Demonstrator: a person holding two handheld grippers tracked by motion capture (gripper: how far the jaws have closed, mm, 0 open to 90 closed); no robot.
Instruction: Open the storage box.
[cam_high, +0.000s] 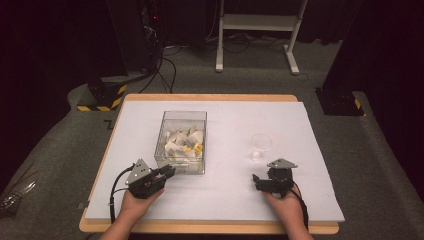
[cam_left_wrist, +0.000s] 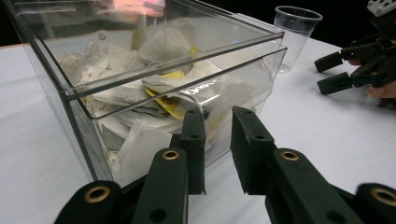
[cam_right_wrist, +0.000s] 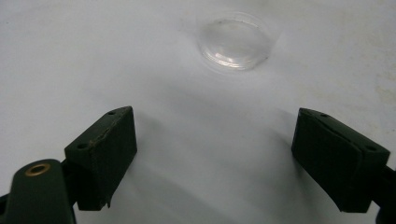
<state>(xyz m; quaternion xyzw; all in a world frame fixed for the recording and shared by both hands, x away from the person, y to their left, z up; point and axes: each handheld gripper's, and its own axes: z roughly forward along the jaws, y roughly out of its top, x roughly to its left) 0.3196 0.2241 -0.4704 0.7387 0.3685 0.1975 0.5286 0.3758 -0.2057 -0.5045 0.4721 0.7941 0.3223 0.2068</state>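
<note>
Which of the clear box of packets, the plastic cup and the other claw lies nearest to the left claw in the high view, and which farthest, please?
From the left claw:
1. Clear box of packets: right at the claw's tips, its near corner.
2. Right claw: across the white table cover, to the right.
3. Plastic cup: farther right and back, beyond the right claw.

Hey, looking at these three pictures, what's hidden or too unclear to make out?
- High view: the sachets in the clear box are too small to read.
- Left gripper view: the left gripper covers the box's near lower wall; glare blurs the print on the sachets.
- Left gripper view: the right gripper is cut off by the right edge.
- Right gripper view: the cup is blurred, its contents unclear.
</note>
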